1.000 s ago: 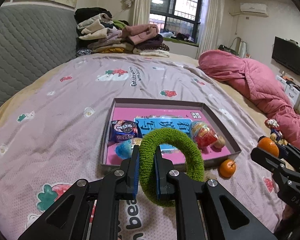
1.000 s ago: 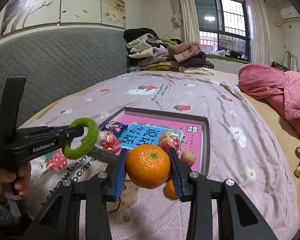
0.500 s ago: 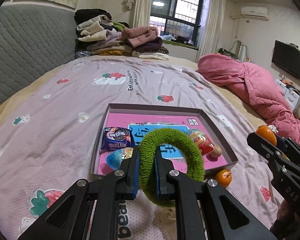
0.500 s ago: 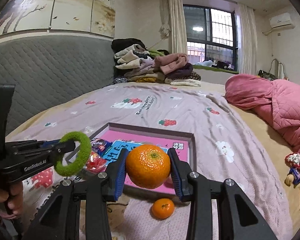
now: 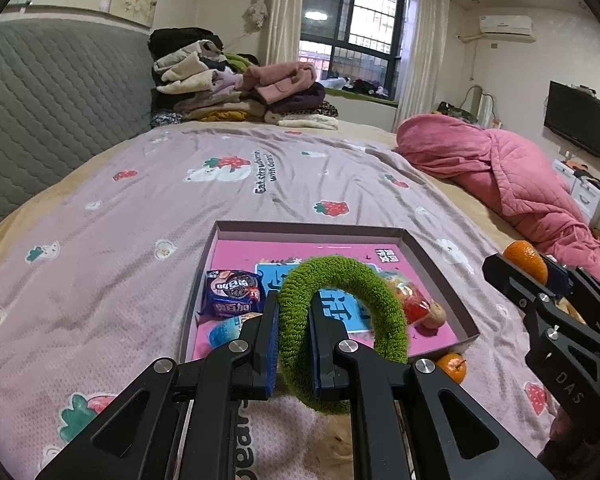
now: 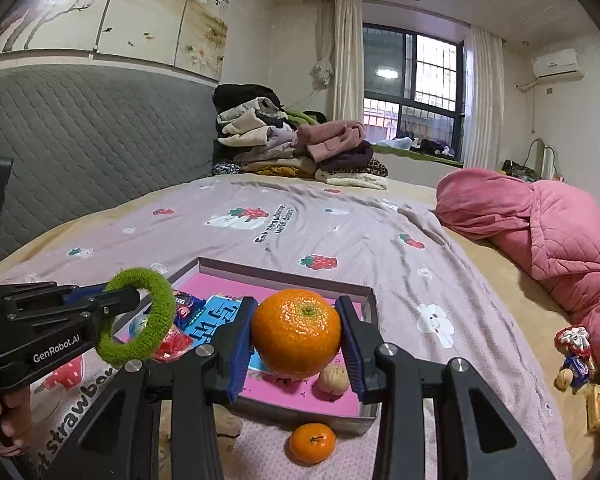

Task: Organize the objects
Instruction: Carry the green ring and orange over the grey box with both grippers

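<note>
The right gripper (image 6: 296,336) clamps a large orange (image 6: 296,332) between its blue pads, held above the near part of a shallow box (image 6: 366,300) on the bed (image 6: 340,236). The box has a pink floor, with a blue card (image 6: 210,322), a walnut (image 6: 334,378) and wrapped snacks (image 6: 172,342) inside. A smaller orange (image 6: 312,442) lies on the sheet just outside the box's near wall. At left, the left gripper (image 6: 134,300), gripped by a hand (image 6: 14,412), pinches a green fuzzy ring (image 6: 138,326) over the box's left edge. Folded clothes (image 6: 292,148) pile at the far end of the bed, and a pink quilt (image 6: 540,228) lies at right, with small toys (image 6: 576,356) beside it.
</note>
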Demonstrator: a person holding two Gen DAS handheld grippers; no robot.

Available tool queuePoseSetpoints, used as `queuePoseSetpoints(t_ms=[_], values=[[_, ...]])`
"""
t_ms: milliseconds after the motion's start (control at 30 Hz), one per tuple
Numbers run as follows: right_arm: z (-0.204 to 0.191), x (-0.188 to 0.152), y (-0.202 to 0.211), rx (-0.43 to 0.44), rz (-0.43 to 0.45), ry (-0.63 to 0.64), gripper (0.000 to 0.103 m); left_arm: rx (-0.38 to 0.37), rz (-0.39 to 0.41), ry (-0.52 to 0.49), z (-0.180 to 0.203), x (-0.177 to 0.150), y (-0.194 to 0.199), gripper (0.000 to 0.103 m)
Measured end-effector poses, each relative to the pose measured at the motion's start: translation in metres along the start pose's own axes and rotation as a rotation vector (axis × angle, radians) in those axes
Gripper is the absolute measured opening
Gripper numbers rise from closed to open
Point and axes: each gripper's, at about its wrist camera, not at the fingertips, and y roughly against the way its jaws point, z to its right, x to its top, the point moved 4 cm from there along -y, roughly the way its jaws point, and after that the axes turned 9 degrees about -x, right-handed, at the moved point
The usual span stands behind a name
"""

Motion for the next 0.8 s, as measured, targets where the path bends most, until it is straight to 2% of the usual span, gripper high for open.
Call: queuePoseSetpoints(t_ms=[800], values=[[0.004,-0.005,-0.026,-0.033,-0.034,0.004,0.04,0.033,-0.038,0.009,-0.005,-0.001,-0.031,0.012]])
